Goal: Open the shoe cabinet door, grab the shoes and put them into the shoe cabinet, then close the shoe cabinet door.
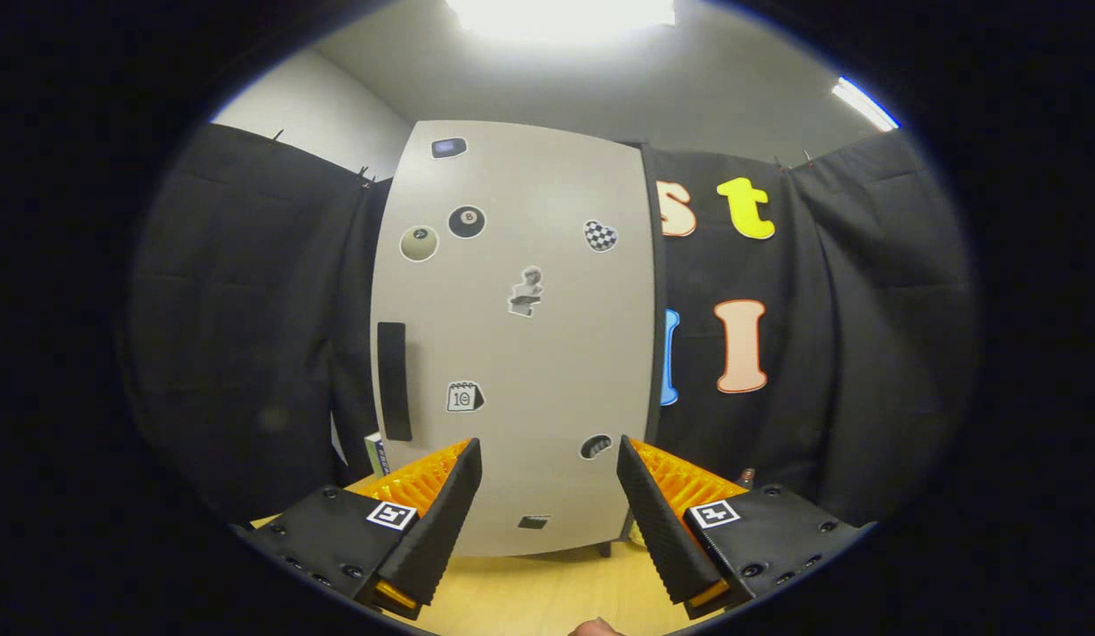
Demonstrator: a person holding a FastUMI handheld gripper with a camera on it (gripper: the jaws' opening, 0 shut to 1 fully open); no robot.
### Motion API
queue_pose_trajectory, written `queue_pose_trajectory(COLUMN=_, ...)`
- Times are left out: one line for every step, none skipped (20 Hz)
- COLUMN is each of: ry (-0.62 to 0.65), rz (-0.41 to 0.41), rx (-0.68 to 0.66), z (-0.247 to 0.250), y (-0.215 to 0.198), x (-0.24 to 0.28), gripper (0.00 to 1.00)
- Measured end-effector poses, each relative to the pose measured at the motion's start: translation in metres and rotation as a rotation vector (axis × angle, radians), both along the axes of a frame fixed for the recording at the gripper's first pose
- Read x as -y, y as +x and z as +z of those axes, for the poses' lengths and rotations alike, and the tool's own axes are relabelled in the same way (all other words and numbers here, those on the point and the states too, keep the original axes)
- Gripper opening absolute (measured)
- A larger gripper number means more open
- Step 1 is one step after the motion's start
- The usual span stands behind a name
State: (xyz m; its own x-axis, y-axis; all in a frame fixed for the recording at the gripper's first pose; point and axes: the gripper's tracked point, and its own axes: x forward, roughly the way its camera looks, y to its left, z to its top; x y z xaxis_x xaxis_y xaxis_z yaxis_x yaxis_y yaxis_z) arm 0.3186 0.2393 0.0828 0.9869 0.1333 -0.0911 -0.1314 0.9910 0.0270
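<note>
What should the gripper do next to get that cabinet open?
Probably move forward and toward the black handle on the shoe cabinet door. The door looks shut, the handle sits along its edge beyond the fingers, and the gripper is open with nothing between its fingers, so it seems free to hook the handle and pull.

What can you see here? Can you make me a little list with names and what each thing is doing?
cabinet door: shut, pale grey, with stickers on it
handle: black bar near the door's left edge
gripper: open, holding nothing, fingers wide apart, short of the door
table: light wood, under the fingers
shoes: cannot tell where
task step: door not opened yet
</note>
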Motion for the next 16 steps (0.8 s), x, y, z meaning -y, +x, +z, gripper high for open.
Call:
queue_pose_trajectory(ry=0.006, rz=-0.017, rx=-0.002, z=0.000, y=-0.010, x=0.014, gripper=0.96)
queue_pose_trajectory(ry=0.010, rz=-0.032, rx=-0.003, z=0.000, y=-0.018, x=0.026, gripper=0.96)
queue_pose_trajectory(ry=0.008, rz=-0.050, rx=-0.004, z=0.000, y=-0.025, x=0.039, gripper=0.96)
queue_pose_trajectory(ry=0.001, rz=-0.069, rx=-0.006, z=-0.001, y=-0.030, x=0.051, gripper=0.96)
queue_pose_trajectory(ry=-0.003, rz=-0.085, rx=-0.006, z=-0.001, y=-0.036, x=0.061, gripper=0.96)
queue_pose_trajectory(ry=-0.005, rz=-0.092, rx=-0.009, z=-0.001, y=-0.042, x=0.069, gripper=0.96)
queue_pose_trajectory(ry=-0.003, rz=-0.093, rx=-0.011, z=0.000, y=-0.046, x=0.074, gripper=0.96)
queue_pose_trajectory(ry=-0.005, rz=-0.094, rx=-0.008, z=0.002, y=-0.051, x=0.077, gripper=0.96)
queue_pose_trajectory(ry=-0.011, rz=-0.095, rx=-0.012, z=0.002, y=-0.054, x=0.080, gripper=0.96)
queue_pose_trajectory(ry=-0.017, rz=-0.090, rx=-0.016, z=0.001, y=-0.059, x=0.081, gripper=0.96)
queue_pose_trajectory(ry=-0.019, rz=-0.084, rx=-0.017, z=0.002, y=-0.062, x=0.081, gripper=0.96)
queue_pose_trajectory(ry=-0.019, rz=-0.077, rx=-0.017, z=0.004, y=-0.065, x=0.081, gripper=0.96)
queue_pose_trajectory(ry=-0.019, rz=-0.071, rx=-0.014, z=0.006, y=-0.067, x=0.081, gripper=0.96)
queue_pose_trajectory(ry=-0.020, rz=-0.068, rx=-0.014, z=0.007, y=-0.070, x=0.082, gripper=0.96)
queue_pose_trajectory(ry=-0.020, rz=-0.063, rx=-0.011, z=0.008, y=-0.071, x=0.082, gripper=0.96)
queue_pose_trajectory(ry=-0.019, rz=-0.059, rx=-0.011, z=0.008, y=-0.072, x=0.082, gripper=0.96)
